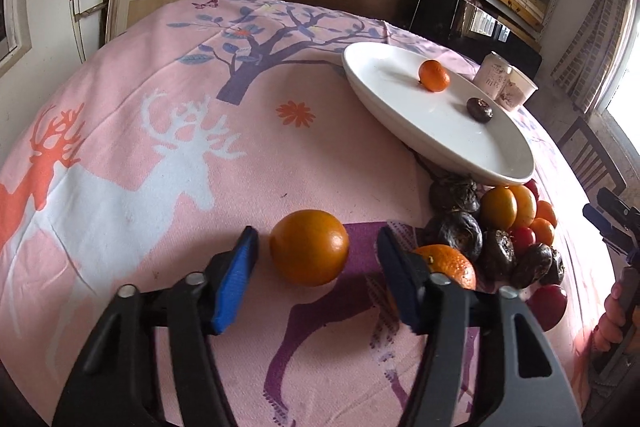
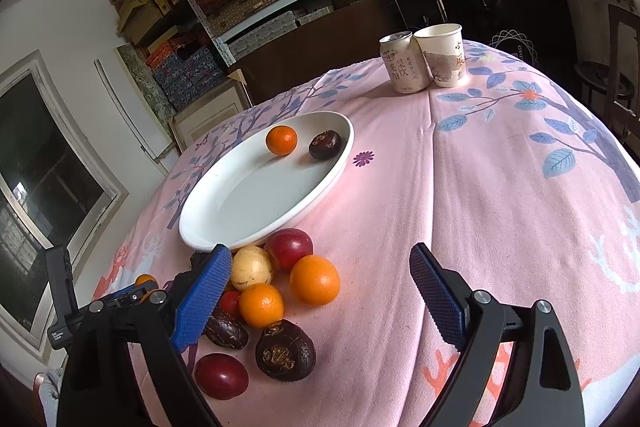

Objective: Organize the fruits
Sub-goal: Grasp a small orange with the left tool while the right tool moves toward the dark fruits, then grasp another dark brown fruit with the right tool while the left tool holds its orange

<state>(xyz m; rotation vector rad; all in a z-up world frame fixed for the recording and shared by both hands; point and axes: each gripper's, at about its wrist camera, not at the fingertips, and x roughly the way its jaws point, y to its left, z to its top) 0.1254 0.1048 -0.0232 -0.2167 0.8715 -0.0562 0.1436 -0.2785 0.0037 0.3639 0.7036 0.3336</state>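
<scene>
On the worktop's pink deer-printed cloth (image 1: 168, 131), the left gripper (image 1: 318, 247) hangs low with its blue-padded fingers (image 1: 236, 279) spread apart on either side of a large round orange (image 1: 309, 247), which sits alone on the cloth between them, neither pad touching it; the placing suggests a grasp about to close. Further right lies the heap of loose fruit (image 1: 508, 231), oranges, red plums and wrinkled dark passion fruits, crowded just beside the near rim of the white oval ceramic plate (image 1: 400, 99). The plate already carries a small orange mandarin (image 1: 434, 75) and one dark passion fruit (image 1: 480, 109), set apart from each other, so it is likely the collecting place. Behind it stand a pale drink can (image 2: 402, 63) and a paper cup (image 2: 442, 55), touching. The right gripper (image 2: 320, 279) hovers over the heap's edge, fingers wide apart and empty, seemingly waiting its turn.
</scene>
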